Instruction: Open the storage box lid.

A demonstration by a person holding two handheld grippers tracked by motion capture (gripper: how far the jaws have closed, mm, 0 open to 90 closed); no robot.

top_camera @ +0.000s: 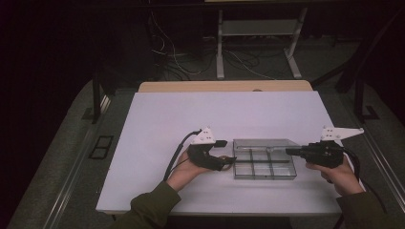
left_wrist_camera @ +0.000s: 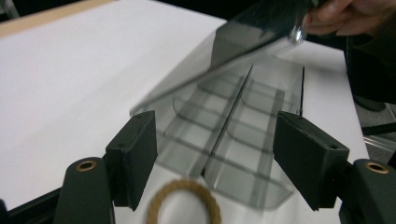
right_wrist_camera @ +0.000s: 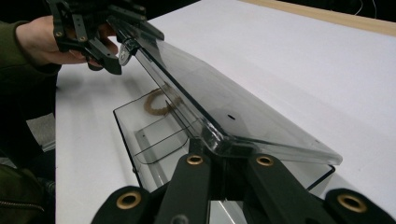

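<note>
A clear plastic box with several compartments lies on the white table. Its clear lid is tilted up, and my right gripper is shut on the lid's edge at the box's right end. My left gripper stands open at the box's left end, jaws to either side of it, touching nothing. A brown braided ring lies on the table just in front of the left gripper, outside the box; it shows through the box wall.
The compartments look empty. A wooden strip runs along the table's far edge, and beyond it are cables and a metal stand on the floor. White table surface stretches to the left and behind the box.
</note>
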